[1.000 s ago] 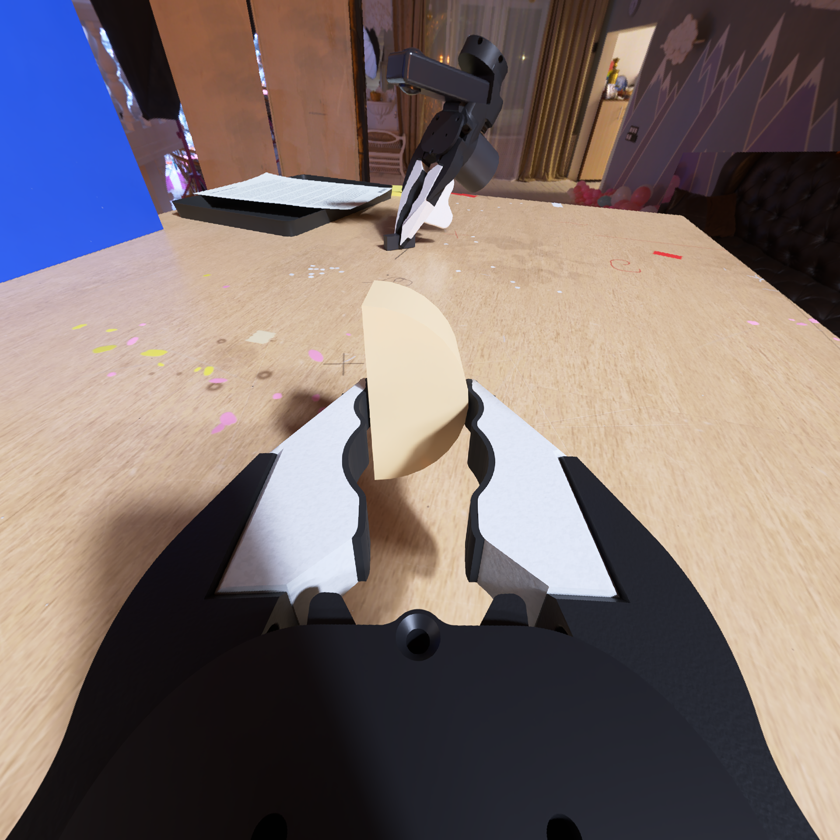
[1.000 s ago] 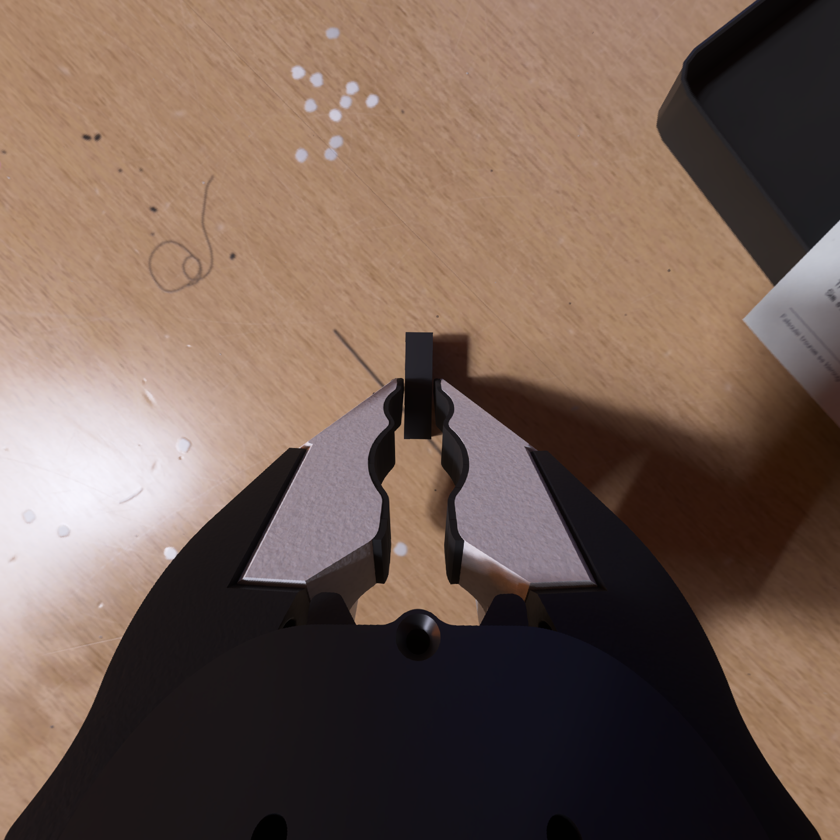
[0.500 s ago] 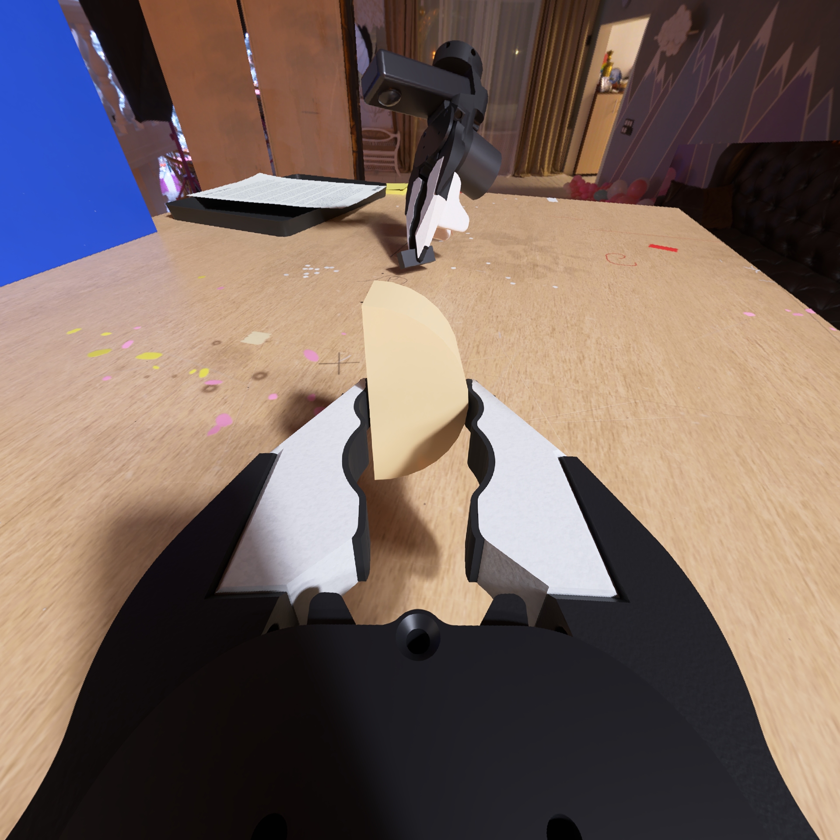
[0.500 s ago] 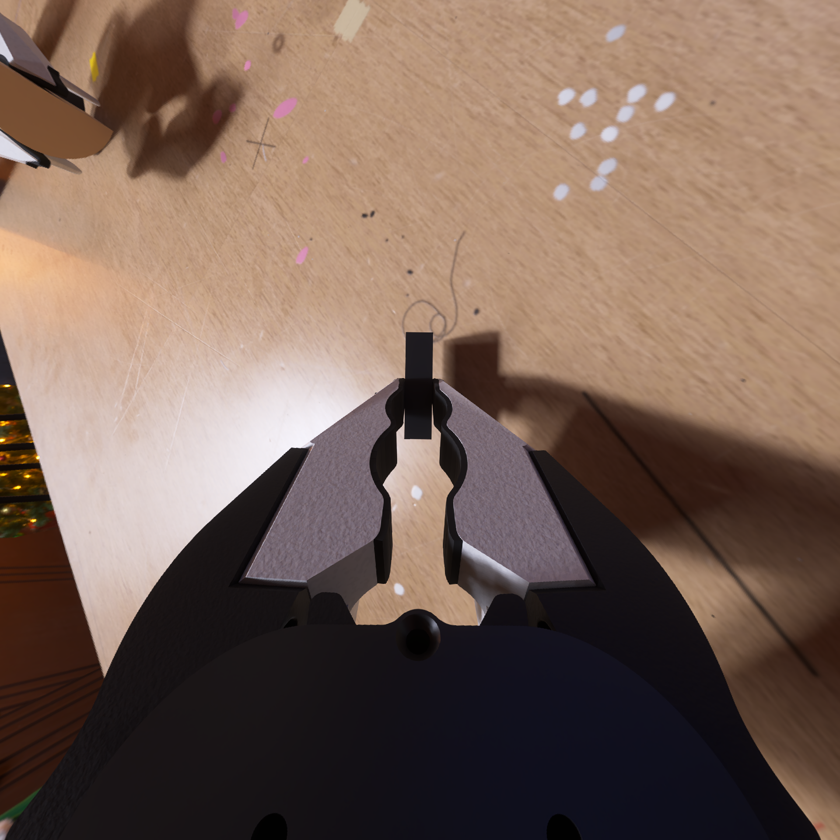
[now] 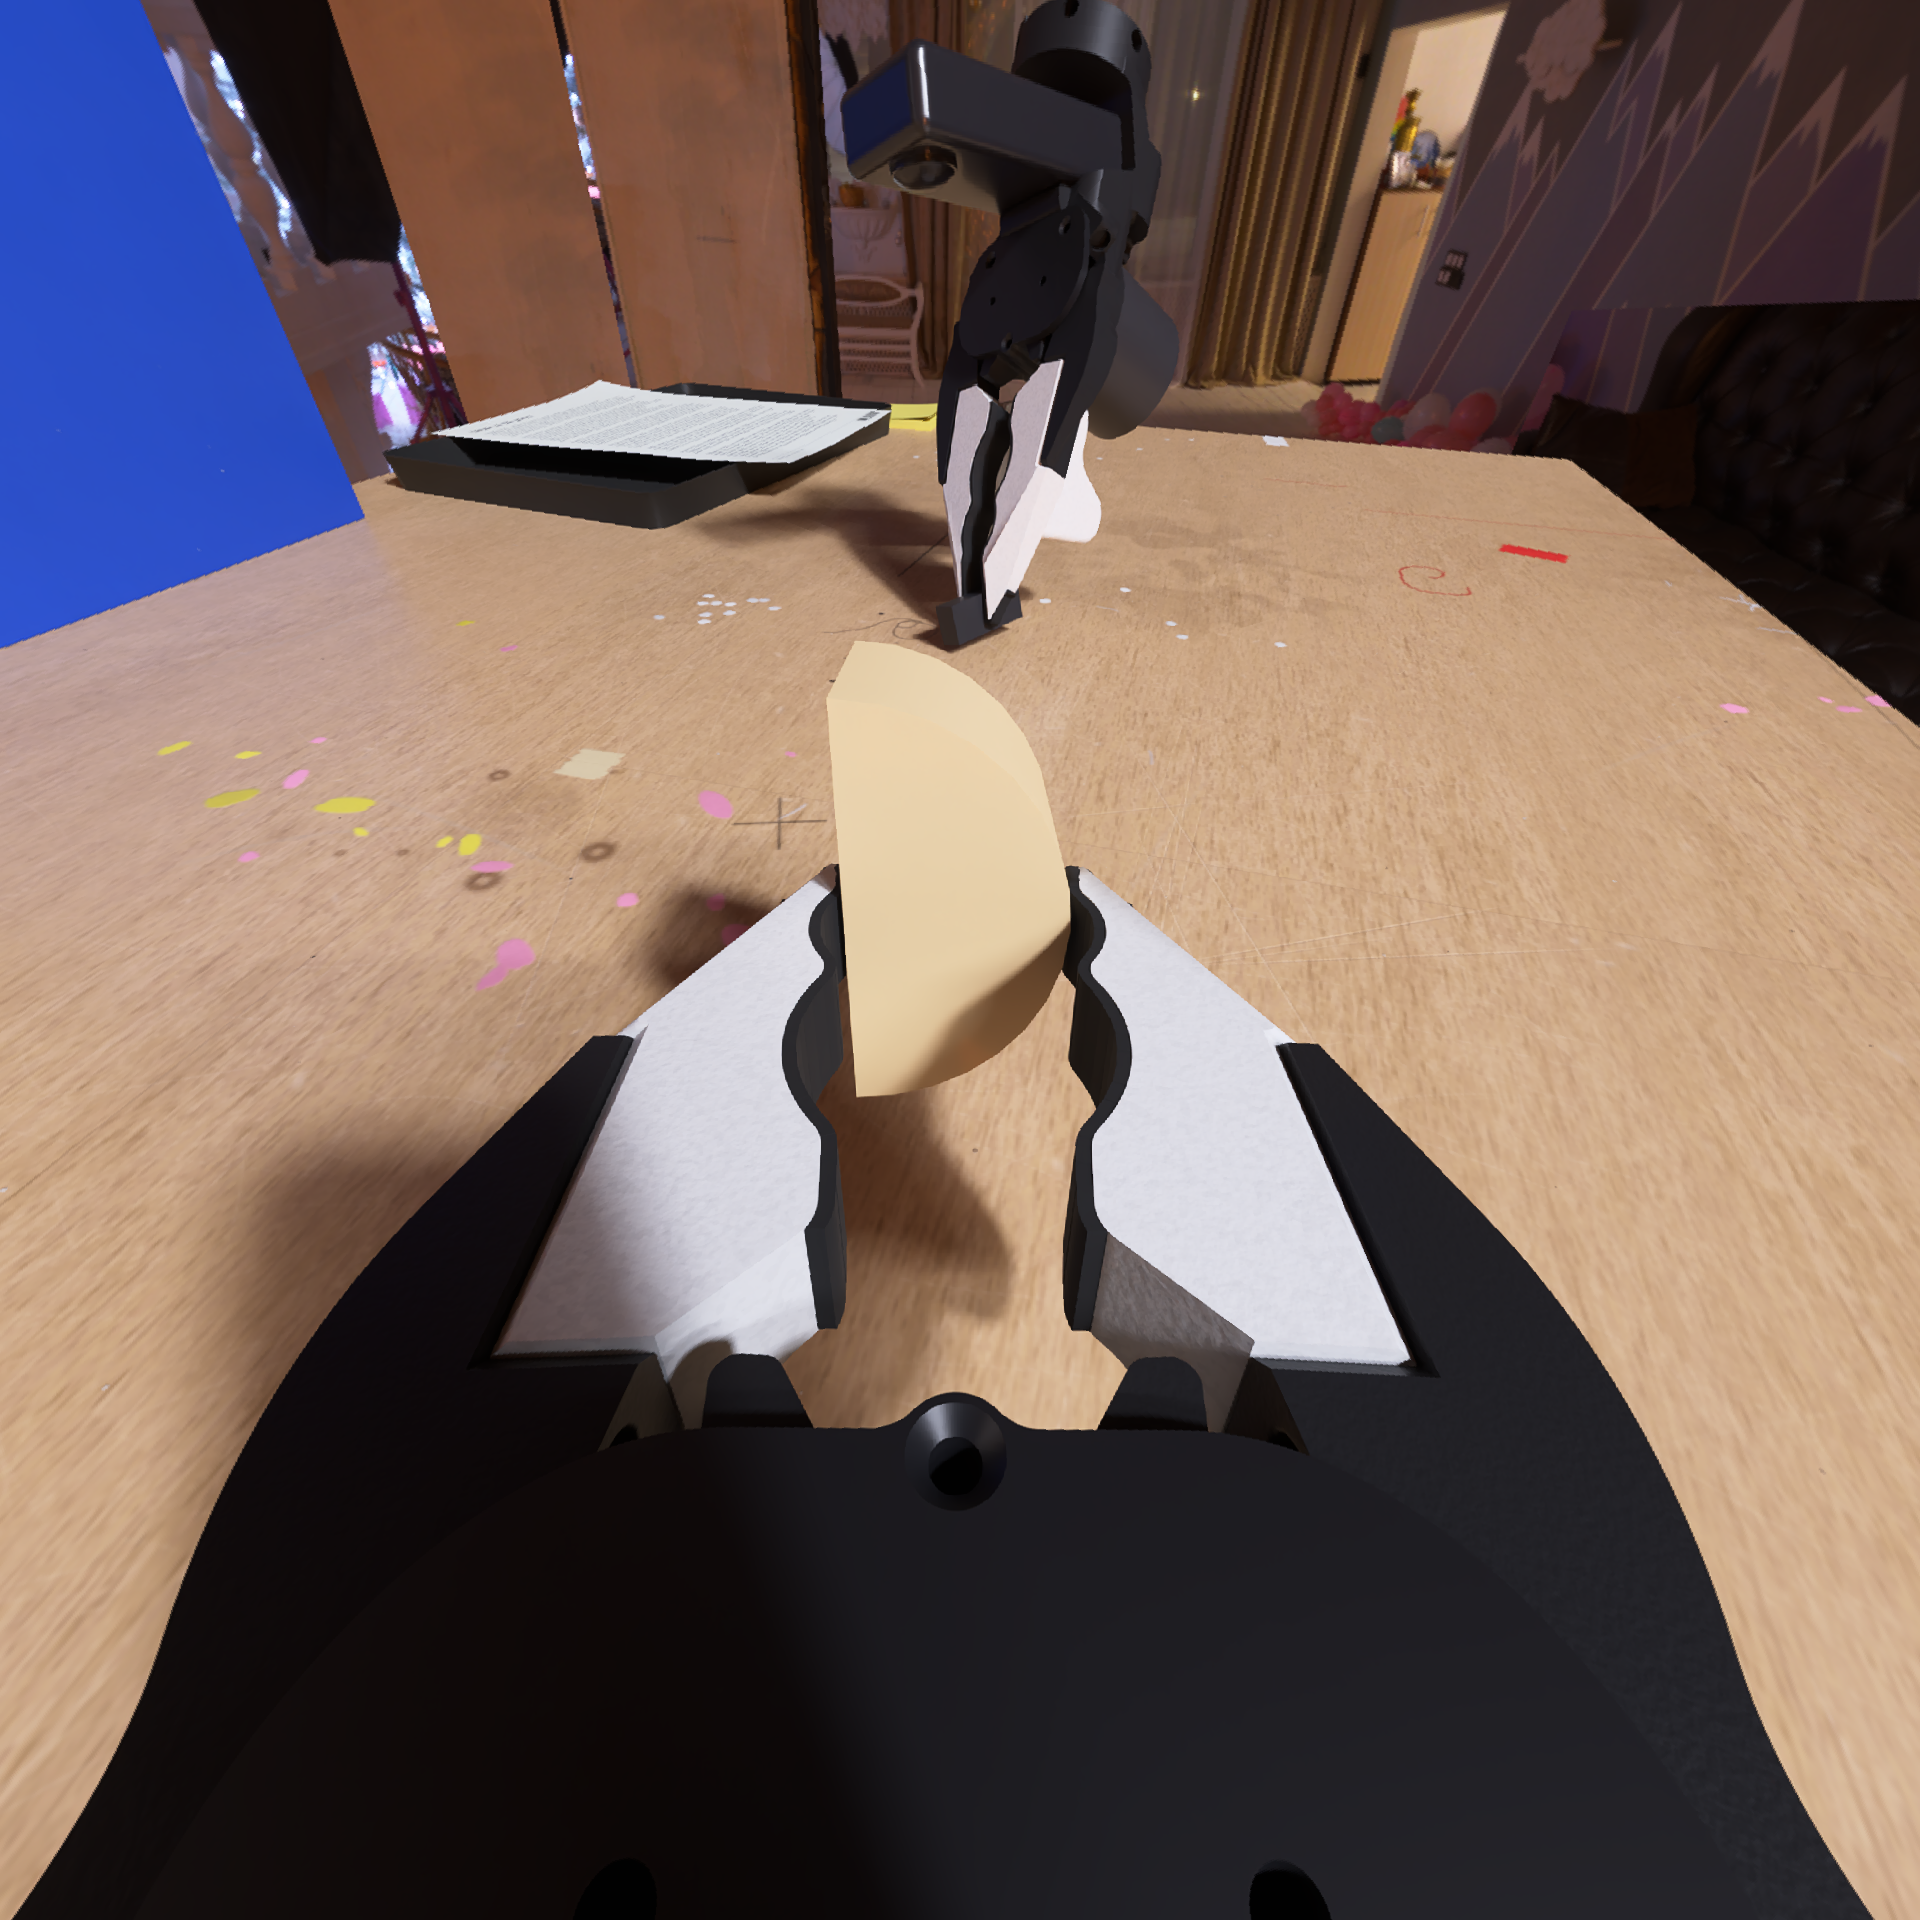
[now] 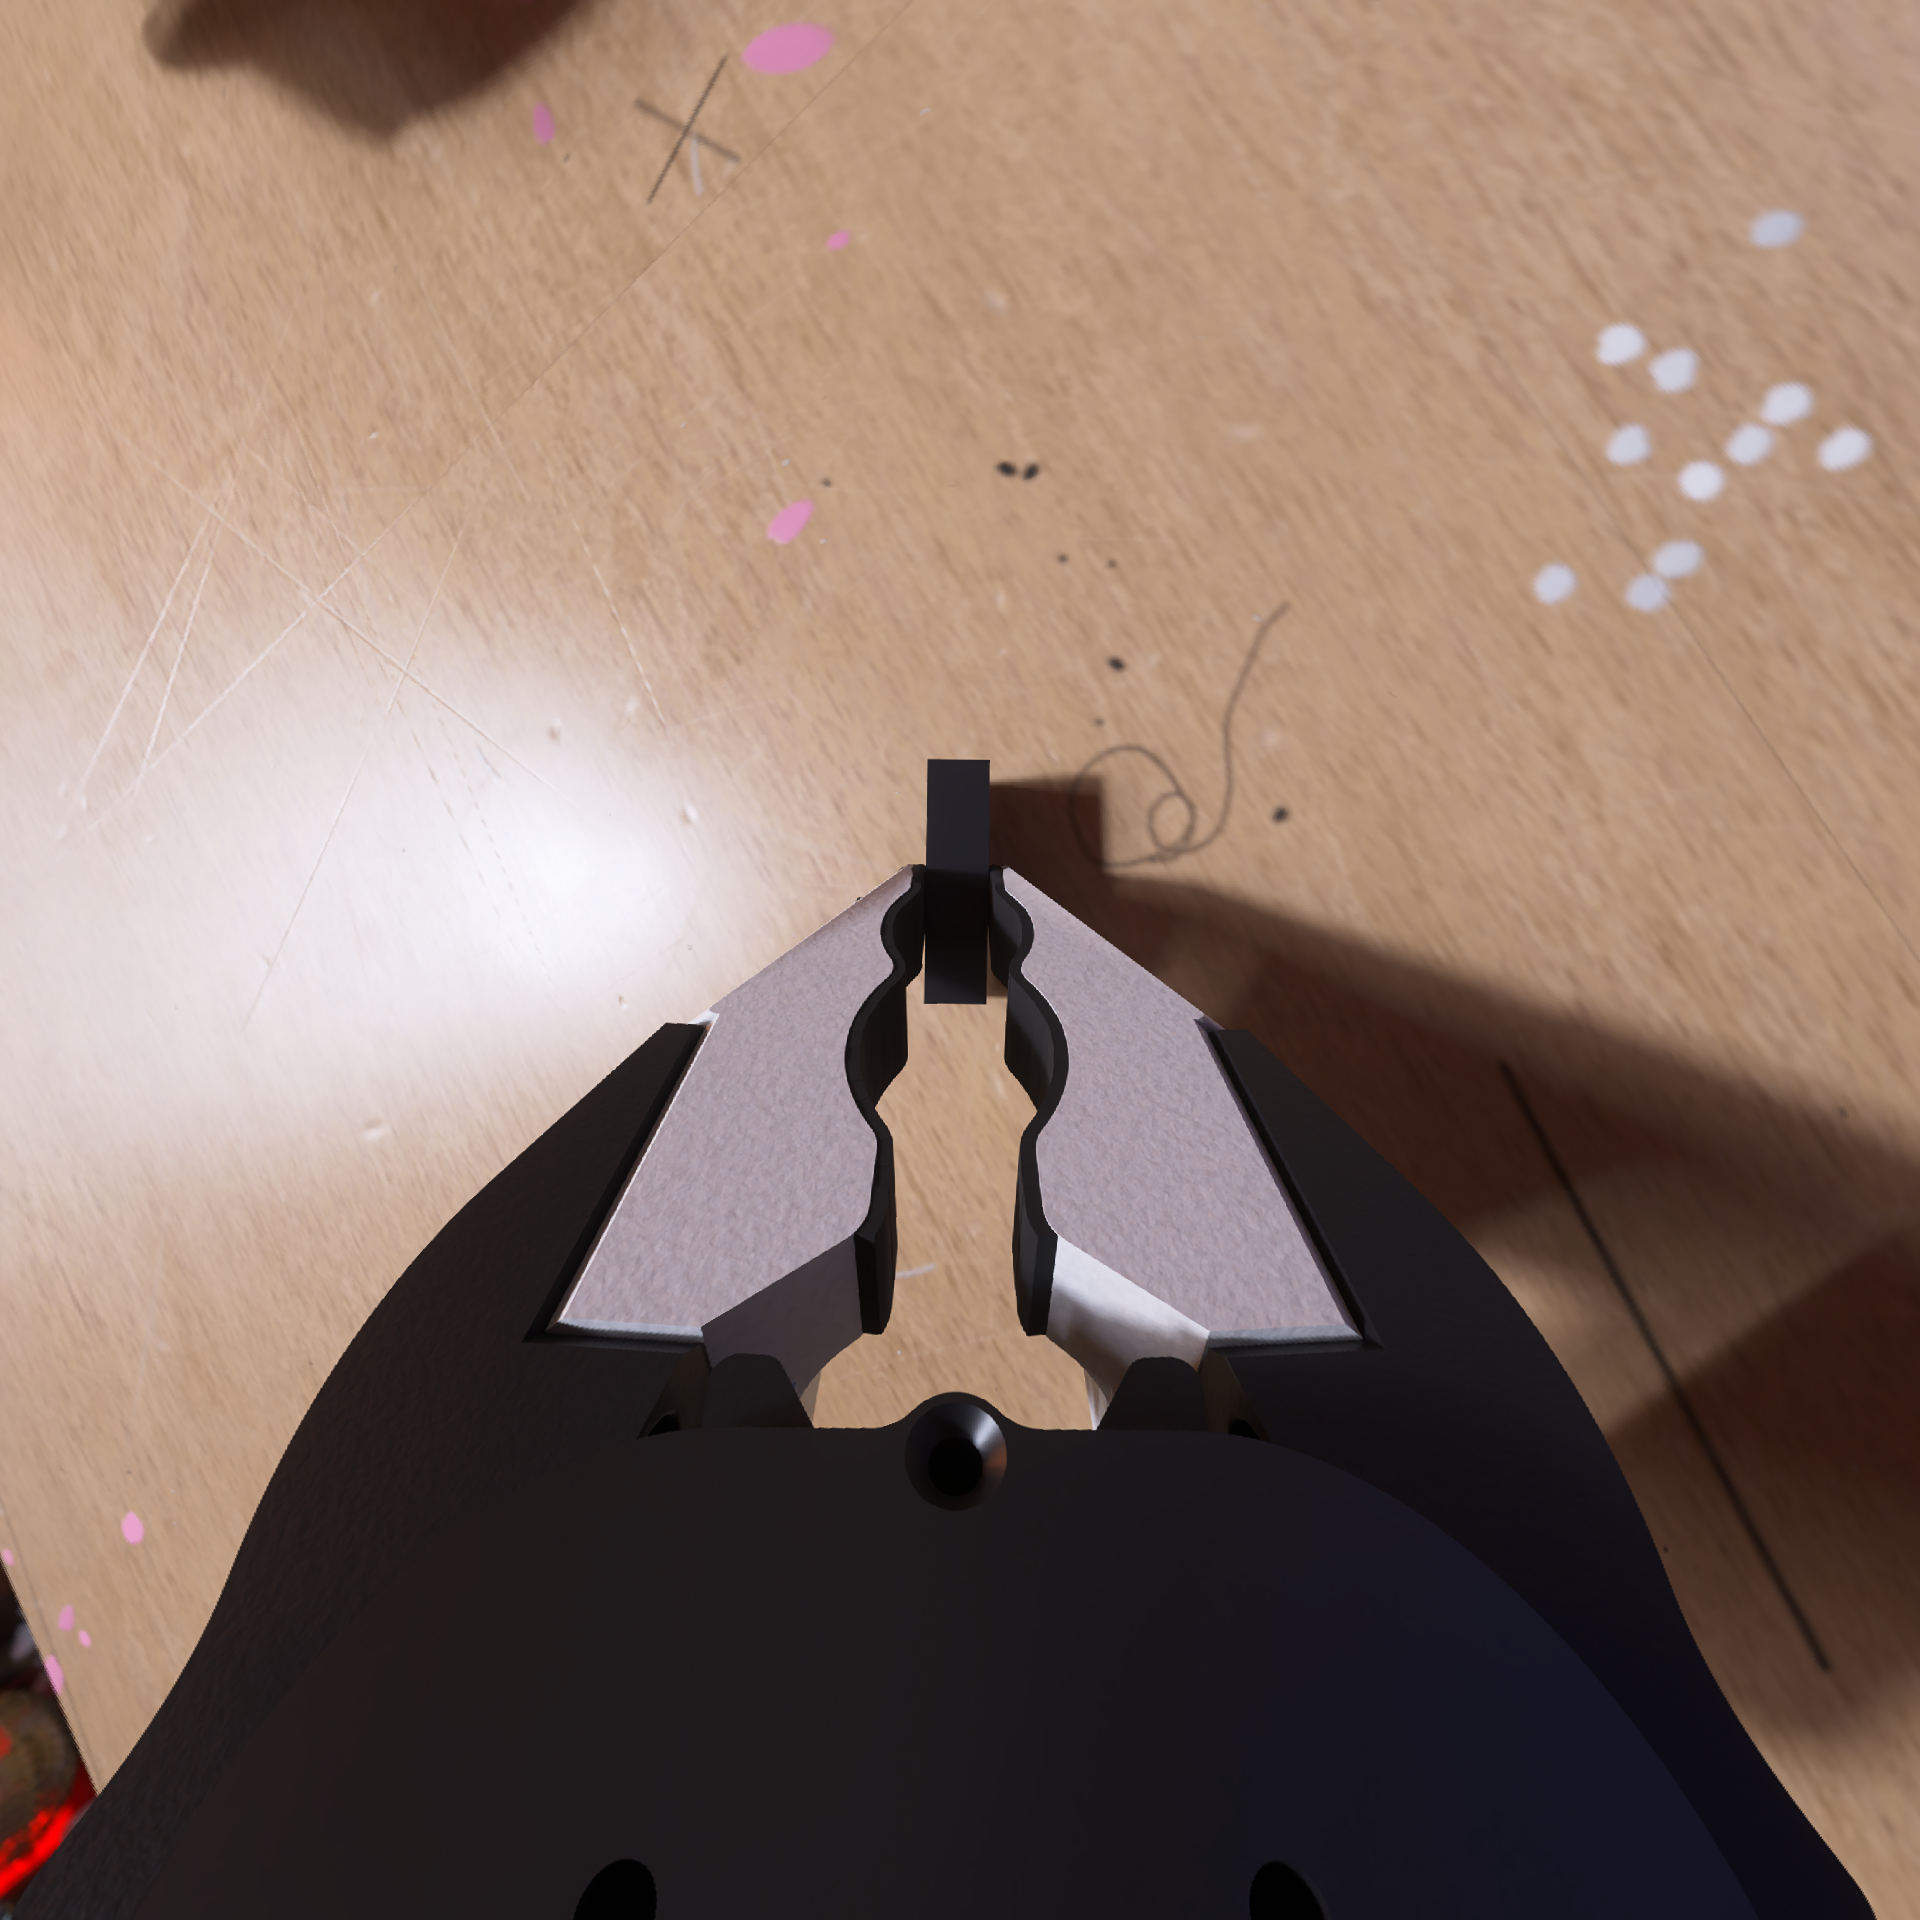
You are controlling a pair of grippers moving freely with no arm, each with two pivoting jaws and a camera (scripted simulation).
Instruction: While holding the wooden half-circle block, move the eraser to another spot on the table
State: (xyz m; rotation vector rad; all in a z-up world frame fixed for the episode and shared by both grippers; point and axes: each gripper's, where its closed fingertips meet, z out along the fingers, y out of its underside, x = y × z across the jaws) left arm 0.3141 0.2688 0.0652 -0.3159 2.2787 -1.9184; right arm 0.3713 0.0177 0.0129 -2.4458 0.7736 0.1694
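The left tool is clamped on the pale wooden half-circle block above the scuffed wooden tabletop, while the right tool pinches the small black rectangular eraser low over it, so setting down and letting go apparently remain.

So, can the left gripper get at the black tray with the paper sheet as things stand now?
Probably not for a grasp. The left gripper is shut on the wooden half-circle block, so its fingers are taken. The path over the table toward the black tray looks free, though the tray lies far off.
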